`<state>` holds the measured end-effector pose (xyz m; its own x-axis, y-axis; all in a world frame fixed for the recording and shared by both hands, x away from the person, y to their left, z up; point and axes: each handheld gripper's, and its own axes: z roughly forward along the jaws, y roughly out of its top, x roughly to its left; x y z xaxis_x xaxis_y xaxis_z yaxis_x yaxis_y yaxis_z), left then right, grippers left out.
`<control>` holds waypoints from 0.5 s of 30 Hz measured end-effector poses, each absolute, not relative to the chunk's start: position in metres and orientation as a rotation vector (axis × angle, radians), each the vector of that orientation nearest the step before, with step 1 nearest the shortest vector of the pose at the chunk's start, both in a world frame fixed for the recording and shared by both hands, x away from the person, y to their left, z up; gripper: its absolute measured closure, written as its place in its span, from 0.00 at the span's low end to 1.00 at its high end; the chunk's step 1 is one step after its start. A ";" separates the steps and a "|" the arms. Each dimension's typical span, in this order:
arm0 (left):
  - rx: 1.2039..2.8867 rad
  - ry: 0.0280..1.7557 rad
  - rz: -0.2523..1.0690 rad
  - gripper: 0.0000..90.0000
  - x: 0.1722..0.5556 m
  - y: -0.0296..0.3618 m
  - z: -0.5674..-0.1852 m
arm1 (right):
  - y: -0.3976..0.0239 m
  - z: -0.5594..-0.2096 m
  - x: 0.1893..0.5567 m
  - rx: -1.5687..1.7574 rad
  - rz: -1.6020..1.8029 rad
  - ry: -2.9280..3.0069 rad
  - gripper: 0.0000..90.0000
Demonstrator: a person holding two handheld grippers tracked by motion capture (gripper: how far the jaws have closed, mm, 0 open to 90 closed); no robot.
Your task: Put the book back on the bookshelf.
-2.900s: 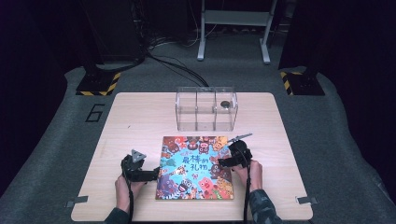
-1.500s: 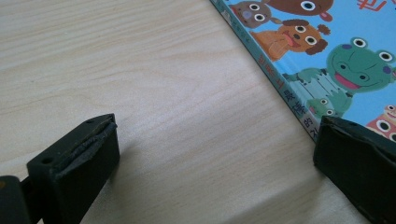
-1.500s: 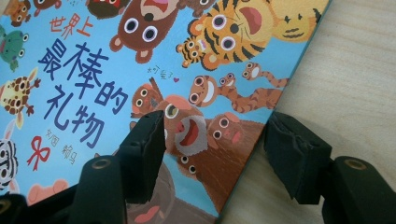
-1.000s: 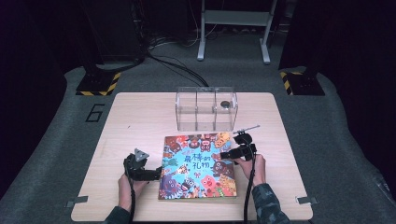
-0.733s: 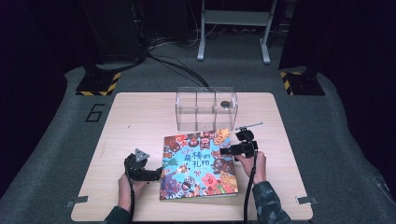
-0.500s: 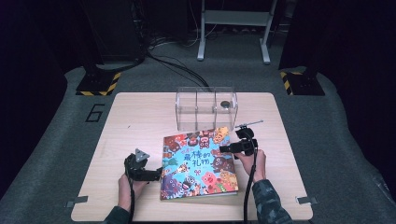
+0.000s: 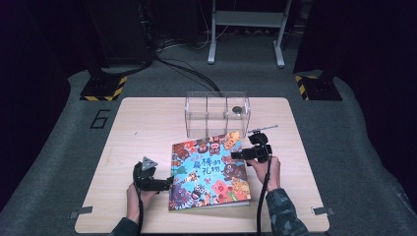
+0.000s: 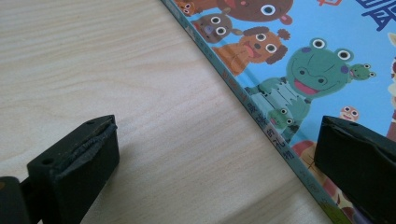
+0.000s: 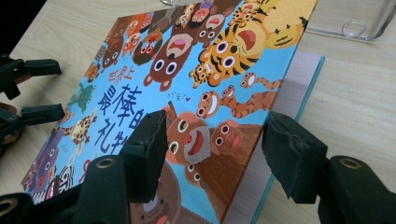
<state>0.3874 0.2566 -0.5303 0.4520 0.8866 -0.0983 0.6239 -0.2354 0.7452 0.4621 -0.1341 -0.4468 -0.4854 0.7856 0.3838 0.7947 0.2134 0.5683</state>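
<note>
A: Your right gripper (image 7: 239, 155) has lifted the glossy cover higher on the picture book (image 7: 209, 169), jaws spread astride its edge.

B: Yep, and your left gripper (image 7: 166, 183) sits spread at the spine on the woodgrain tabletop (image 7: 147, 128).

You see a book (image 7: 209, 169) with a bright blue cover, full of brown, orange and green cartoon animals and dark blue letters. Your table (image 7: 142, 130) is pale wood with fine grain. The box (image 7: 217, 114) is clear. Both grippers (image 7: 167, 184) (image 7: 235, 155) are black.
</note>
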 end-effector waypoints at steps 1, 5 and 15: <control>1.970 1.250 0.447 0.00 0.388 0.257 -0.530 | -0.134 -0.446 0.462 -1.592 -1.156 -2.428 0.44; 1.977 1.238 0.443 0.00 0.389 0.258 -0.531 | -0.133 -0.444 0.463 -1.588 -1.153 -2.431 0.44; 1.983 1.224 0.438 0.00 0.389 0.258 -0.531 | -0.131 -0.444 0.469 -1.554 -1.166 -2.416 0.41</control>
<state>0.3893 0.2583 -0.5307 0.4835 0.8702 -0.0944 0.6131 -0.2597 0.7461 0.4688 -0.1312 -0.4436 -0.4969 0.7651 0.4096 0.7966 0.2149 0.5650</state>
